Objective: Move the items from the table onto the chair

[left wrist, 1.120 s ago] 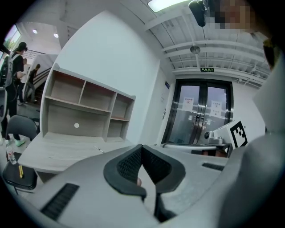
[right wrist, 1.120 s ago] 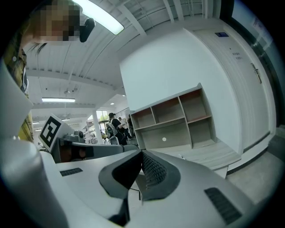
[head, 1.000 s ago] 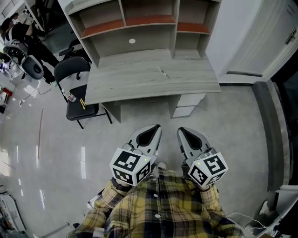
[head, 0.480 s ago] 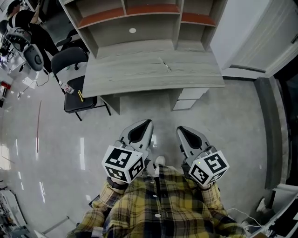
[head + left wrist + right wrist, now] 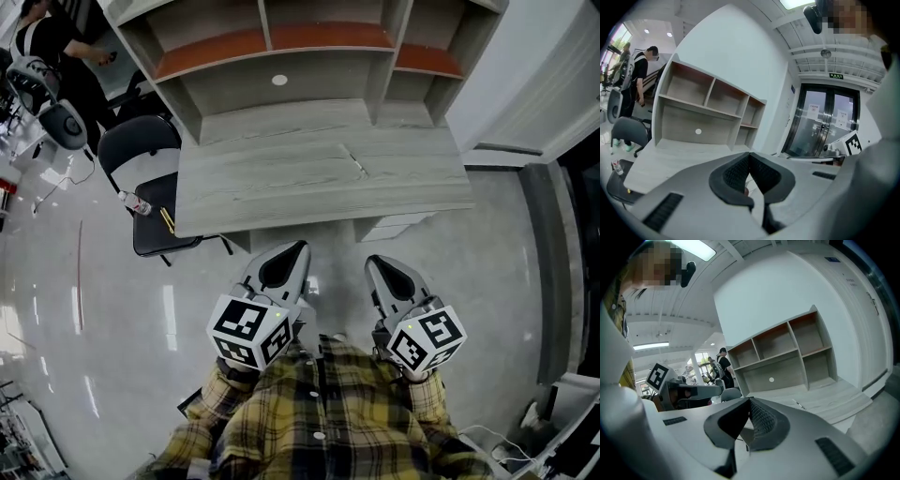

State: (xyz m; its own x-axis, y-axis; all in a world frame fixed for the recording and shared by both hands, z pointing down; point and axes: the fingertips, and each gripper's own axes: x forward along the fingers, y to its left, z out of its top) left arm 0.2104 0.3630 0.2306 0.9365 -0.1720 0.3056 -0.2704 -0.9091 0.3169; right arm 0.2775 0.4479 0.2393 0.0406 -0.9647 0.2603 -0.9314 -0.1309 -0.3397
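This looks like the reaching step: the left hand-held gripper (image 5: 298,249) and right hand-held gripper (image 5: 377,264), both pressed together and empty, hang short of the tabletop (image 5: 281,183), where a pen (image 5: 354,160) lies. Next, spread one and pinch it.

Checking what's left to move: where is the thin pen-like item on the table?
Head view: the pen-like item lies alone on the table, right of centre, near the shelf unit, far from the chair at left.
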